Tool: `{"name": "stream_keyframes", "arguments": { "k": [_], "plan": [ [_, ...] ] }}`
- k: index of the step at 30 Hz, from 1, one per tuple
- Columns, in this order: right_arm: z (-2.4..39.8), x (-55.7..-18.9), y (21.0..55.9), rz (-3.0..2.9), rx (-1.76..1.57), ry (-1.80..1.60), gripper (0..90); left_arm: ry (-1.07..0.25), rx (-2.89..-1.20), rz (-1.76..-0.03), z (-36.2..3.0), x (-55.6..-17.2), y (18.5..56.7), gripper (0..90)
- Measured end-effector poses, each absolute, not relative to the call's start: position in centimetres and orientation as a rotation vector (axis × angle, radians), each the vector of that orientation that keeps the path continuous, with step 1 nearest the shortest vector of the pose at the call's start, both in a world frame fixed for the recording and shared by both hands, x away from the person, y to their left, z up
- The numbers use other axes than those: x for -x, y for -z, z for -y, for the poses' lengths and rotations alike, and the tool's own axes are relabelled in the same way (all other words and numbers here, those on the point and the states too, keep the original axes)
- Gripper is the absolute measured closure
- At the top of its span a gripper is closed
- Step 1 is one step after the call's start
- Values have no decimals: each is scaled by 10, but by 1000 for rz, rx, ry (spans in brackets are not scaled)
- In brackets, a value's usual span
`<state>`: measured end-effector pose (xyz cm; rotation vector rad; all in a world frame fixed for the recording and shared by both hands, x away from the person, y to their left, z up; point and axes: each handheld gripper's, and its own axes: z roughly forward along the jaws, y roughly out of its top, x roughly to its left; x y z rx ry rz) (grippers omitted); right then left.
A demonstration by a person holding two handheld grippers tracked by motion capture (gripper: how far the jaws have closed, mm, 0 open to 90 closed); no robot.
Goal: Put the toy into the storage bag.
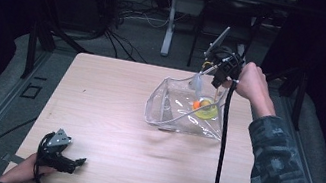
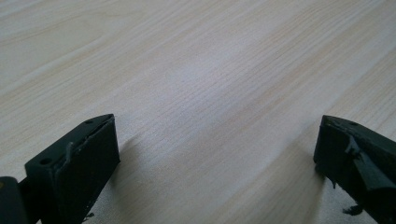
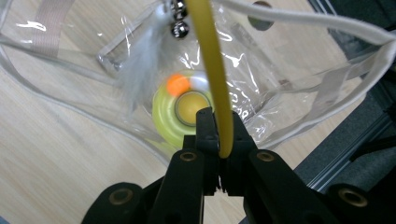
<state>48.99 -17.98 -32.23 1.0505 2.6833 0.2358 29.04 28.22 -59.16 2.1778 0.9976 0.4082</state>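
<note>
My right gripper [image 1: 216, 76] hangs above a clear plastic bag [image 1: 161, 104] at the table's far right. In the right gripper view it [image 3: 219, 116] is shut on a thin yellow wand [image 3: 212, 56]. The wand carries a white feather [image 3: 142, 70] and small metal bells [image 3: 180, 29], which dangle over the bag's open mouth [image 3: 303, 21]. Inside the bag lies a yellow ring toy [image 3: 163, 116] with an orange ball [image 3: 177, 84]; both also show in the high view, ring [image 1: 206, 110] and ball [image 1: 196, 105]. My left gripper [image 1: 78, 164] rests at the front left, open [image 2: 217, 135] over bare wood.
The light wooden table [image 1: 111, 113] has its front edge just below my left hand. The right gripper's black cable [image 1: 222, 147] trails down across the table's right side. Behind the table stand metal legs [image 1: 169, 26] and floor cables.
</note>
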Motion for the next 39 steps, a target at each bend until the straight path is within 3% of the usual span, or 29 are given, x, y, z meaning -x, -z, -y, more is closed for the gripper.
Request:
{"name": "stream_keyframes", "arguments": {
  "k": [31, 37, 39],
  "plan": [
    [173, -494, 386, -2761, -1114, -5, 868, -409, -2179, -995, -282, -290, 592, 0],
    [172, -490, 375, -2738, -1110, -37, 762, -407, -2177, -999, -282, -290, 592, 0],
    [174, -488, 368, -2721, -1115, -90, 690, -408, -2178, -997, -282, -290, 592, 0]
  ]
}}
